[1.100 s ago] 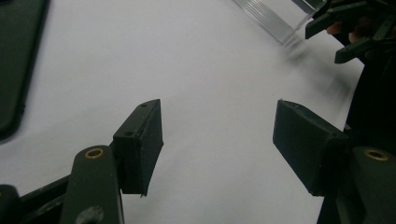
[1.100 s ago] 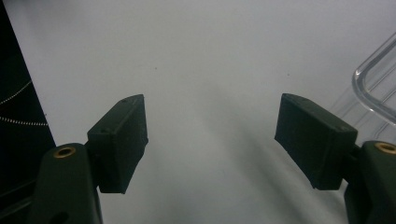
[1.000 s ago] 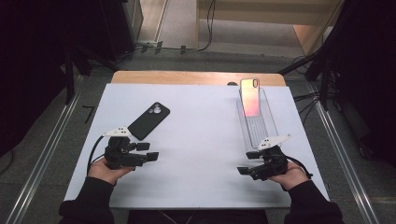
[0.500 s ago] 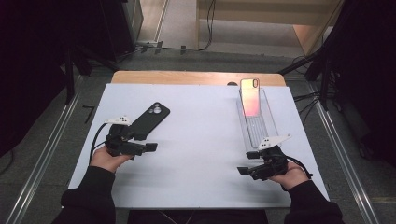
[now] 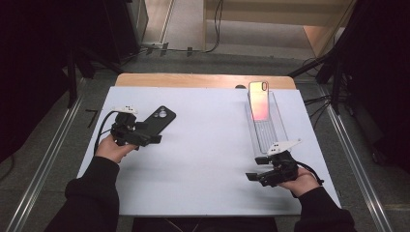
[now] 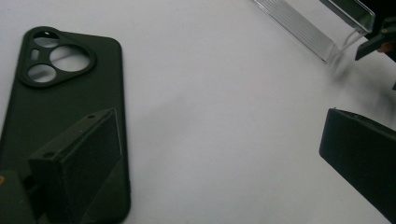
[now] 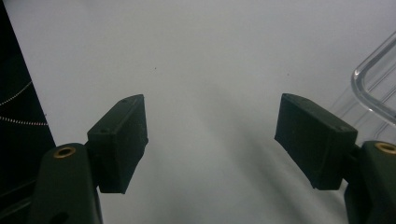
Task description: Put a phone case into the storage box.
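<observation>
Two spread jaws of the left gripper (image 6: 219,154), which have just been opening, straddle bare desk (image 6: 224,93) with the black phone case (image 6: 60,116) under the left one, a light, flexible, thin shell best pinched across its long edges, open room rightward; right gripper (image 7: 210,140) spread, empty.

From my left gripper (image 6: 219,154) I saw its jaws standing wide, having just been opening, with nothing but bare white table (image 6: 210,93) between them. One jaw hung over the lower end of a black phone case (image 6: 60,112) lying flat, camera cutout away from me. A clear tray (image 6: 313,28) sat far off, top right.
</observation>
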The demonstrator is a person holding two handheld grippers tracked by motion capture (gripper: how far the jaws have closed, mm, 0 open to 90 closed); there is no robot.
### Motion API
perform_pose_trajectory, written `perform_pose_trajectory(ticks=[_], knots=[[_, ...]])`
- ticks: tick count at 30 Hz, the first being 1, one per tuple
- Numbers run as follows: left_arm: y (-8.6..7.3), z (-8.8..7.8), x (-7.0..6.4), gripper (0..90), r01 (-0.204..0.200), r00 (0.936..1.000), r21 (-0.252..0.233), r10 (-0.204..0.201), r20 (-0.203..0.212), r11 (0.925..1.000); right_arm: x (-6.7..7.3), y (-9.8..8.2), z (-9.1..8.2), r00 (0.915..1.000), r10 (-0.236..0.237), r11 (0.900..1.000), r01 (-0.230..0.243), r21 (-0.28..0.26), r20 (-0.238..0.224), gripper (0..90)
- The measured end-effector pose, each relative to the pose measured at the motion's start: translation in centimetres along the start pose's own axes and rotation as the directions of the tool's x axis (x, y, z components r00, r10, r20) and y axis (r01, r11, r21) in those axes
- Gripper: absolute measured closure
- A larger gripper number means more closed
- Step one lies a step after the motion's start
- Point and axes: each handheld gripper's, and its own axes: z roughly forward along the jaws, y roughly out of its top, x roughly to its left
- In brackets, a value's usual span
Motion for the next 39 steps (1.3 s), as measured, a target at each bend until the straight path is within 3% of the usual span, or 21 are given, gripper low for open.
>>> perform_pose_trajectory(ticks=[2,7,10,24,27,33,39], knots=[[0.4,0.1,0.5,0.0,-0.009,0.9997,0.008,0.009,-0.024,0.9999,0.0,0.0,0.0,1.0000,0.002,1.000,-0.002,0.000,0.002,23.2],[1.5,0.5,1.6,1.0,0.013,0.9979,0.012,-0.012,-0.063,0.9998,0.0,0.0,0.0,1.0000,-0.002,1.000,0.002,0.000,-0.003,23.2],[1.8,0.9,2.3,2.1,0.024,0.9973,0.015,-0.023,-0.070,0.9996,0.0,0.0,0.0,1.0000,0.002,1.000,-0.002,0.000,0.000,23.2],[3.1,2.4,5.4,2.9,0.005,0.9915,0.026,-0.001,-0.130,0.9997,0.0,0.0,0.0,1.0000,-0.001,1.000,0.001,-0.002,-0.001,23.2],[3.1,2.7,5.7,2.9,0.003,0.9913,0.002,-0.002,-0.131,1.0000,0.0,0.0,0.0,1.0000,-0.001,1.000,0.001,-0.001,-0.002,23.2],[2.8,3.3,6.2,2.9,0.019,0.9906,0.030,-0.015,-0.136,0.9994,0.0,-0.1,0.0,1.0000,0.003,1.000,-0.003,-0.002,-0.001,23.2],[2.5,3.5,6.5,2.9,0.027,0.9891,0.029,-0.023,-0.146,0.9992,0.0,-0.1,0.0,1.0000,0.002,1.000,-0.002,0.001,0.000,23.2]])
